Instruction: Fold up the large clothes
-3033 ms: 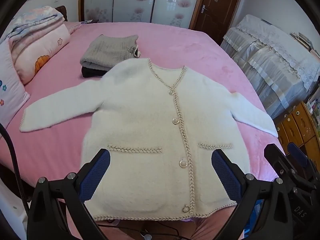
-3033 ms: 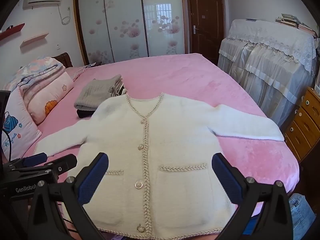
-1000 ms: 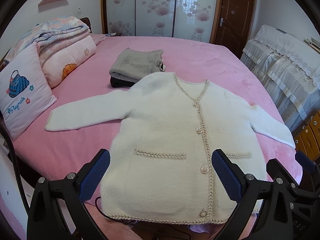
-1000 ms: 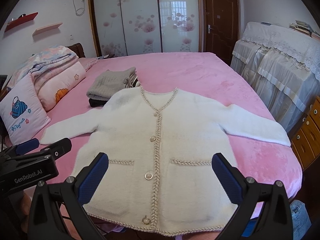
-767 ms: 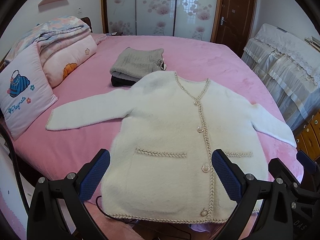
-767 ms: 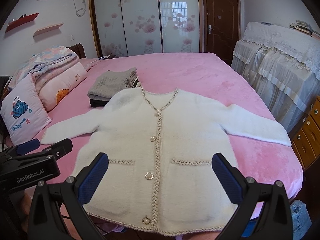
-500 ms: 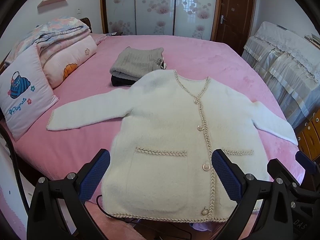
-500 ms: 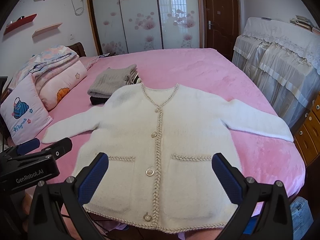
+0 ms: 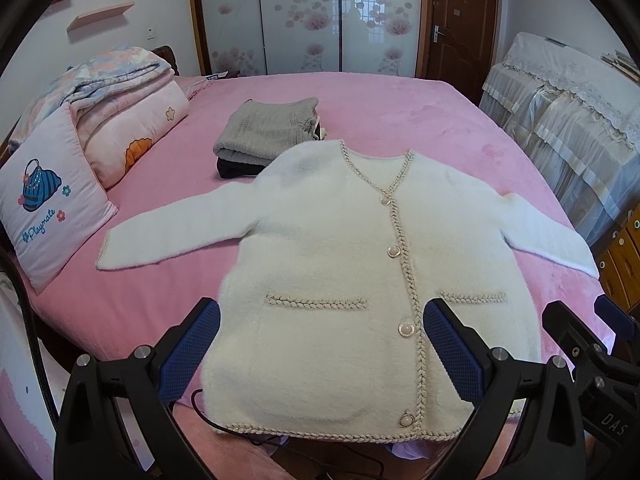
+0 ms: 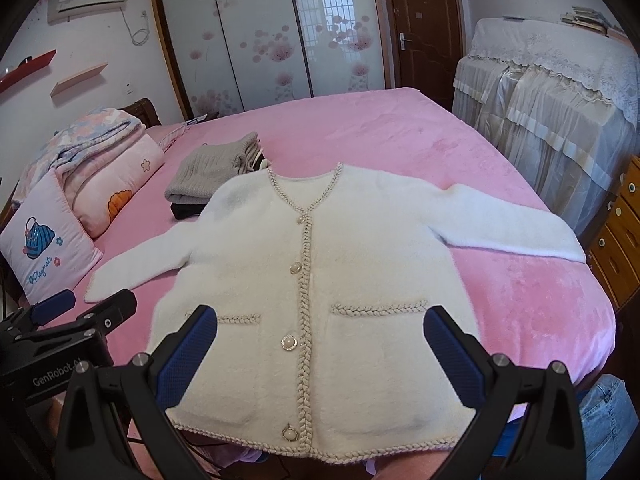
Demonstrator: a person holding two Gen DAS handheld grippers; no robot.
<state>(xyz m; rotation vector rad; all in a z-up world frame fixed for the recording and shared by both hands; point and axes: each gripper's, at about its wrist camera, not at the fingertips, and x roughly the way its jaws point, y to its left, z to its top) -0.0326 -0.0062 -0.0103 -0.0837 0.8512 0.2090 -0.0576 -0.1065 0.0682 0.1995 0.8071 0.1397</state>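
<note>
A fluffy white cardigan (image 9: 340, 256) (image 10: 320, 264) with braided beige trim and pearl buttons lies flat and face up on the pink bed (image 9: 380, 112) (image 10: 380, 132), both sleeves spread out sideways. Its hem reaches the bed's near edge. My left gripper (image 9: 322, 344) hovers open above the hem, nothing between its blue pads. My right gripper (image 10: 320, 344) is likewise open and empty over the hem. The right gripper's body (image 9: 592, 364) shows at the lower right of the left wrist view, and the left gripper's body (image 10: 60, 344) at the lower left of the right wrist view.
A folded grey knit (image 9: 266, 132) (image 10: 216, 172) stacked on a dark garment lies behind the cardigan's left shoulder. Pillows and a folded quilt (image 9: 100, 120) sit at the bed's left. A lace-covered cabinet (image 10: 552, 100) and wooden drawers (image 10: 620, 232) stand on the right.
Both grippers have pulled back and risen slightly, so more of the room and the whole cardigan show. The cardigan has not moved. Both stay open.
</note>
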